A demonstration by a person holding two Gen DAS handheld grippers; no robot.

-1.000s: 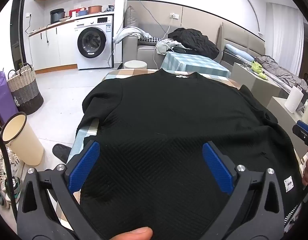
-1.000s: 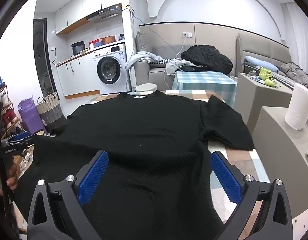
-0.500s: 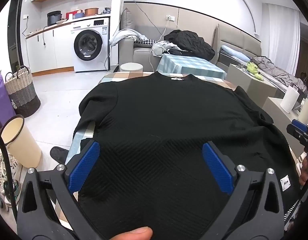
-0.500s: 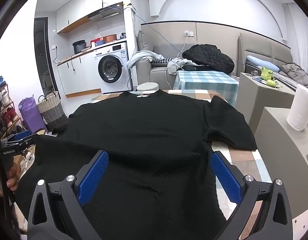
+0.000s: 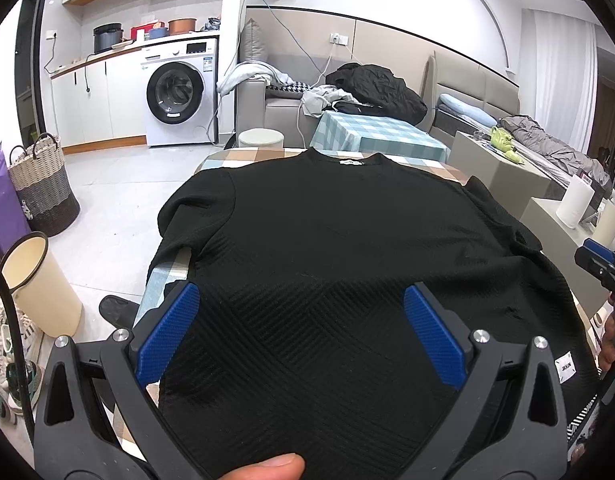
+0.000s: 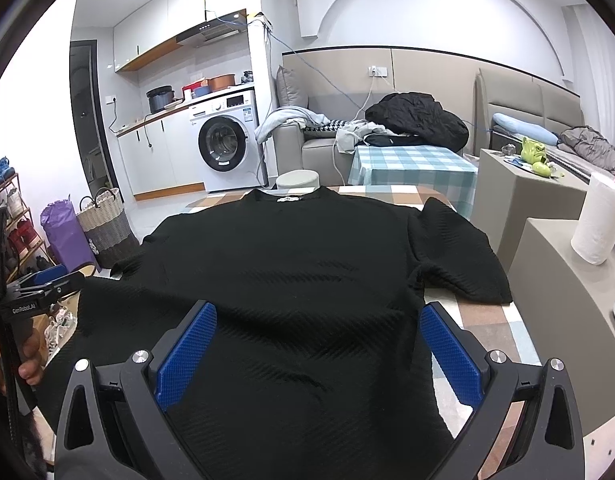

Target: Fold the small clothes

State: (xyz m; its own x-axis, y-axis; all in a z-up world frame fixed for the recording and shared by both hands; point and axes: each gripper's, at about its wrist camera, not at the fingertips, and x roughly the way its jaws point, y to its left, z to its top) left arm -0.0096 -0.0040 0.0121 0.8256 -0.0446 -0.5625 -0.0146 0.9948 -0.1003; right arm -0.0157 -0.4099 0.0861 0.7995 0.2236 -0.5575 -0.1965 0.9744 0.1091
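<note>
Left wrist view: left gripper (image 5: 301,332) spread wide over black shirt (image 5: 339,240), gripping nothing. Shirt flat on checked table (image 5: 243,158), collar at far edge. White neck label (image 5: 350,163) and white hem tag (image 5: 566,367), print too small to read.

Right wrist view: right gripper (image 6: 317,354) also wide open above shirt (image 6: 291,264). Other gripper at left lettered "GenRobot.AI" (image 6: 23,307).

Only thing we can actually read is "GenRobot.AI" printed on the left gripper (image 6: 35,300) in the right wrist view. The shirt's hem tag (image 5: 566,367) and the washing machine (image 6: 223,144) stickers are too small for us.
</note>
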